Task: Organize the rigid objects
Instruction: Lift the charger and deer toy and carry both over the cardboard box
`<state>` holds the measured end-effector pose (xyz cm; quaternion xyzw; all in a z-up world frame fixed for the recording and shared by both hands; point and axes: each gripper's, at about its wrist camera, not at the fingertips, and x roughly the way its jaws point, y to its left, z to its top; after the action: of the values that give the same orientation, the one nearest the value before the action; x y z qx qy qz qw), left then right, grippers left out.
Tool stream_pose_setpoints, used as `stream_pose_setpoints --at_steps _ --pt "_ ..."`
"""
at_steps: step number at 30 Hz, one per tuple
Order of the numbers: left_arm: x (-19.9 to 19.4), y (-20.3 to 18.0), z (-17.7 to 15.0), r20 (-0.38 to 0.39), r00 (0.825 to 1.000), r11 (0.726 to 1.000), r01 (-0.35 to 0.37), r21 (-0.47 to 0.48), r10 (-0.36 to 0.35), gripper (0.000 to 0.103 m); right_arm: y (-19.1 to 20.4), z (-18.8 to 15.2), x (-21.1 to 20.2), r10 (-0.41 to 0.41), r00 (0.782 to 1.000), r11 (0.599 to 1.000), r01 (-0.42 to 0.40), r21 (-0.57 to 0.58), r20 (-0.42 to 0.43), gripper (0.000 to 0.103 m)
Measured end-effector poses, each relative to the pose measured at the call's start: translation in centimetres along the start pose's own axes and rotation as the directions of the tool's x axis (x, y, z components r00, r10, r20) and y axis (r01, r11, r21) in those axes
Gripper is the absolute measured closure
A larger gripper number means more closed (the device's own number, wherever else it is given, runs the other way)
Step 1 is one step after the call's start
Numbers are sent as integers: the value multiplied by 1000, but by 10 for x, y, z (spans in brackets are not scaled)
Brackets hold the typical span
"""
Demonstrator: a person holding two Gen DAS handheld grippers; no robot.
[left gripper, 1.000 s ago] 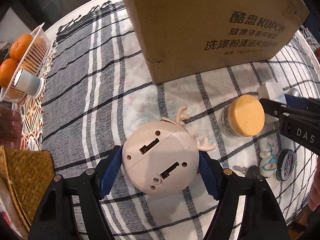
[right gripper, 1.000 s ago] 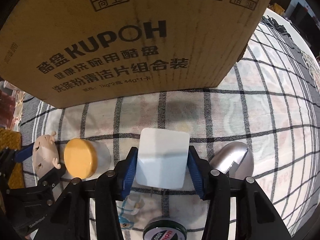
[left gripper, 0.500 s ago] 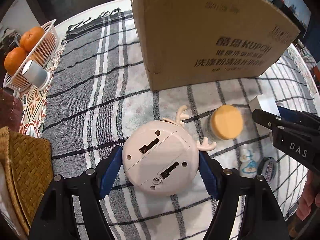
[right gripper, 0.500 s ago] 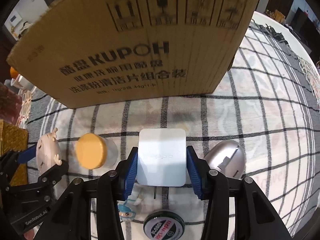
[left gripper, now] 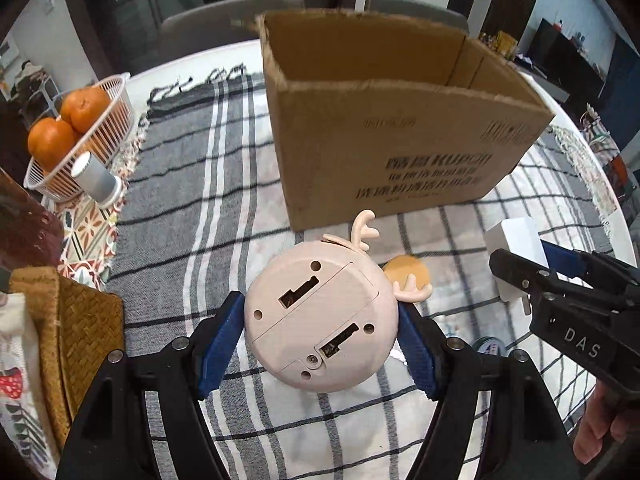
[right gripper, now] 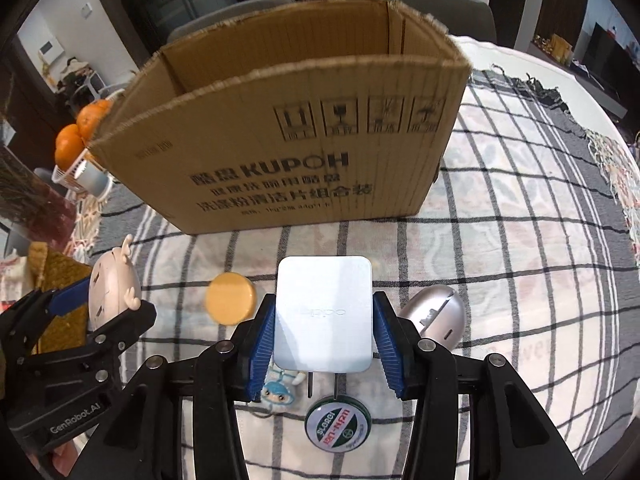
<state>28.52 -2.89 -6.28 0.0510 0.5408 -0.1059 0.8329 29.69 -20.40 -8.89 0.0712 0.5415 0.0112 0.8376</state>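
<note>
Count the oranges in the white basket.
2 visible: one round orange at the back of the white slatted plastic basket, another orange in front of it, nearer the camera. More may be hidden beneath them.

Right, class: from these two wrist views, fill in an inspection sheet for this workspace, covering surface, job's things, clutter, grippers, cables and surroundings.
Surface: checked tablecloth over a round table.
Job's things: open cardboard box; pink deer clock; white charger; on the cloth, yellow-lidded jar, silver mouse, round tin, small blue figurine.
Clutter: basket of oranges, grey cylinder, wicker basket.
Grippers: left gripper shut on the clock; right gripper shut on the charger; both held above the cloth.
Cables: nothing seen.
Surroundings: grey chairs behind the table.
</note>
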Motion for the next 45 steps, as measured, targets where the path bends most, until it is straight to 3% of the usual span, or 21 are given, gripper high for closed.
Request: stream_pose_setpoints --at_steps 9,19,33,45 --pt "-39 -8 11 101 995 1000 17 11 -18 30 13 3 -33 12 994 1000 -11 -13 106 56" --pt "-70 -14 28 178 983 999 44 23 -48 30 12 17 -75 37 973 999 -38 0 226 56" --pt "-92 -14 58 242 968 998 63 13 -64 30 9 45 -99 76 948 997 -78 -3 311 56" --pt "-87 -16 98 250 966 998 69 2 -67 30 5 81 -100 79 943 997 -80 -11 325 56"
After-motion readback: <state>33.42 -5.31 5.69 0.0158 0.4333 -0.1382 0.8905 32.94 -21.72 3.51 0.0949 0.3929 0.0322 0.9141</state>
